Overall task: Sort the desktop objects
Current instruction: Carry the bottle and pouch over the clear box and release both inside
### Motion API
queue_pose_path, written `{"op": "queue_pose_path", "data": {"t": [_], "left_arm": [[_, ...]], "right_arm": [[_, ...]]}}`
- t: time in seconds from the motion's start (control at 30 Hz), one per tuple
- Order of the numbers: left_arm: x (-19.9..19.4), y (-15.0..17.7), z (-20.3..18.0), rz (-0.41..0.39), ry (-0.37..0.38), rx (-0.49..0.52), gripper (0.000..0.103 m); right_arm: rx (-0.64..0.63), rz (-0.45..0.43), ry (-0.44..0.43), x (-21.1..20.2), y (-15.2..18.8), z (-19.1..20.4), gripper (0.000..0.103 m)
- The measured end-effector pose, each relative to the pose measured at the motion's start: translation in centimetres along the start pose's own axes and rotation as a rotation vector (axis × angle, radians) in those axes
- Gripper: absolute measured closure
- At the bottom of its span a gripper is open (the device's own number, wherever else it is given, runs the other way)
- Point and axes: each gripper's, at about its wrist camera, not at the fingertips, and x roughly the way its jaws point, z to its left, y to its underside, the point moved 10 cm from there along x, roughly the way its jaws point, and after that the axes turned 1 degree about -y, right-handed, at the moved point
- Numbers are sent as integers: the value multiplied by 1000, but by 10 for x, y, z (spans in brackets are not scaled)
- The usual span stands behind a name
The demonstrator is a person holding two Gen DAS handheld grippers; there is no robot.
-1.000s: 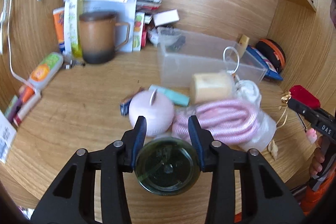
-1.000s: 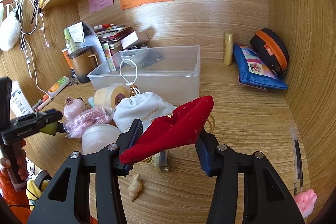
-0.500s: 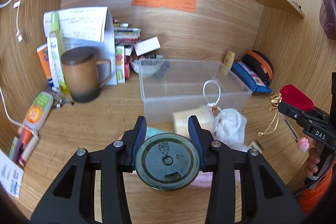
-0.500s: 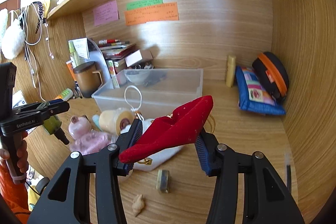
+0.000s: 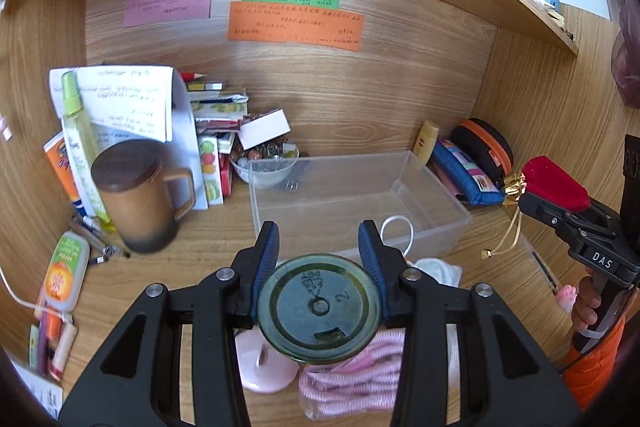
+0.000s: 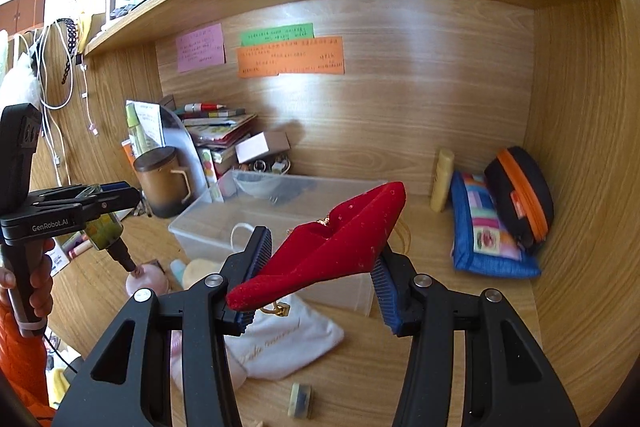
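Left wrist: left hand-held gripper [image 5: 319, 247] grasping green bottle [image 5: 319, 308], clear bin [image 5: 356, 203] beyond, right hand-held gripper [image 6: 320, 259] clamping red pouch [image 6: 332, 243]

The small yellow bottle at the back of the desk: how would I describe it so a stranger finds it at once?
Start at the clear plastic storage box in the middle of the wooden desk. Behind its far right corner, against the back wall, stands the small yellow bottle. It is upright, unlike the blue patchwork pouch beside it.
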Motion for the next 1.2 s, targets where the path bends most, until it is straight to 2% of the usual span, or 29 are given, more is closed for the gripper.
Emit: {"op": "queue_pose_path", "data": {"t": [0.3,0.67,0.93,1.2], "left_arm": [[21,-25,3,17,16,12,62],[62,-53,5,49,25,34,62],[96,-60,3,90,44,37,62],[137,-46,7,165,60,30,62]], "right_arm": [[-37,-14,-6,20,-29,3,58],[-34,19,-13,62,-53,-9,58],[-43,93,-16,97,-48,-11,58],[-70,191,-17,132,-31,-10,58]]}}
